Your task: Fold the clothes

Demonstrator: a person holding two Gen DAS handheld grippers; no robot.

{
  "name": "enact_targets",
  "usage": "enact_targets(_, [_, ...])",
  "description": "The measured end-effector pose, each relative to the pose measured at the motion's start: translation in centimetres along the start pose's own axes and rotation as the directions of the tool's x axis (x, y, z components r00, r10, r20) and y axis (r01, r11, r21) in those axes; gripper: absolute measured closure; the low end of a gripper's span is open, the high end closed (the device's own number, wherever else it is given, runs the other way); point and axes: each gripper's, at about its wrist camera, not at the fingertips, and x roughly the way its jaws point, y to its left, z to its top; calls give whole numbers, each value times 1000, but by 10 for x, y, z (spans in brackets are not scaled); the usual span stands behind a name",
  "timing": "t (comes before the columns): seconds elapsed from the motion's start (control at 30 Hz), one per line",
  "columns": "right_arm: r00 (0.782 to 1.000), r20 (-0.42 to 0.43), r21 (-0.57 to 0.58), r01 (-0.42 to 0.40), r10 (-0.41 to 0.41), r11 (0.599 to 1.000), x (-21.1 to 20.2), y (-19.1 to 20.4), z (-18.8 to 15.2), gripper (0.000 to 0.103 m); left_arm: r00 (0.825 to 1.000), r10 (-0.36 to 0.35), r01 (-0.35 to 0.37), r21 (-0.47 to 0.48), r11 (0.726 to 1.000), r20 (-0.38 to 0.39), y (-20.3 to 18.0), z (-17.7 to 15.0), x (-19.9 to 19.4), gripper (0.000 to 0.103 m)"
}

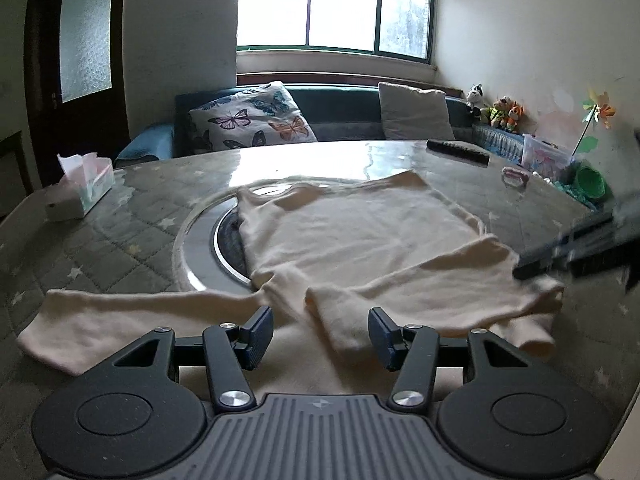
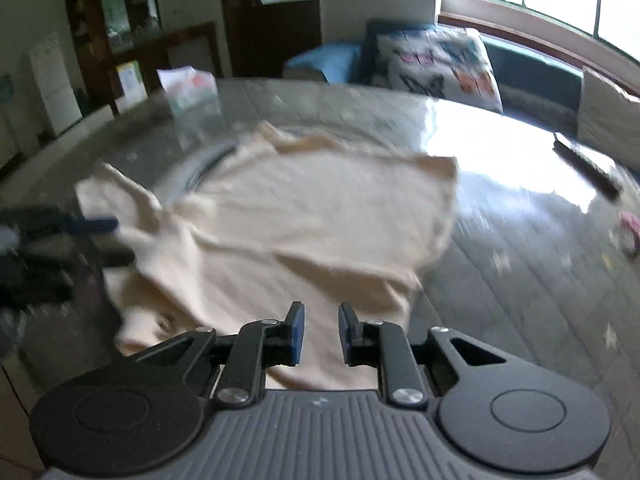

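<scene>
A: Where does the shirt (image 1: 352, 240) lie?

B: Spread on the tabletop (image 1: 120, 216), just ahead of the left hand-held gripper (image 1: 318, 334). One sleeve (image 1: 120, 316) stretches out to that gripper's left; another part is folded across the near side, right before its fingers.

A: And does the left one hold anything?

B: No. Its jaws stand apart over the cloth, nothing pinched between the pads.

A: The right hand-held gripper (image 2: 320, 332)?

B: Its jaws show a narrow gap, hanging above the shirt's near edge with no fold caught in them. The view from it is blurred.

A: Anything else around?

B: A tissue box (image 1: 86, 184) far off to the left gripper's left, a dark remote (image 1: 458, 151) beyond the shirt to its right.
</scene>
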Motion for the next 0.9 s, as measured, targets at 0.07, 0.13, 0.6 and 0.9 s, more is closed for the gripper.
enact_targets(0.07, [1000, -16, 22, 4, -3, 1000, 6, -8, -9, 85, 1000, -13, 13, 5, 1000, 0, -4, 4, 4, 57])
enact_targets(0.13, [1000, -20, 38, 1, 0, 999, 9, -14, -15, 85, 1000, -28, 28, 19, 999, -3, -10, 7, 8, 61])
enact_targets(0.6, [1000, 29, 56, -11, 9, 998, 38, -27, 20, 86, 994, -78, 83, 70, 994, -72, -29, 4, 34, 68])
enact_targets(0.9, [999, 35, -14, 16, -16, 1000, 35, -13, 18, 85, 996, -48, 52, 48, 998, -78, -14, -6, 20, 68])
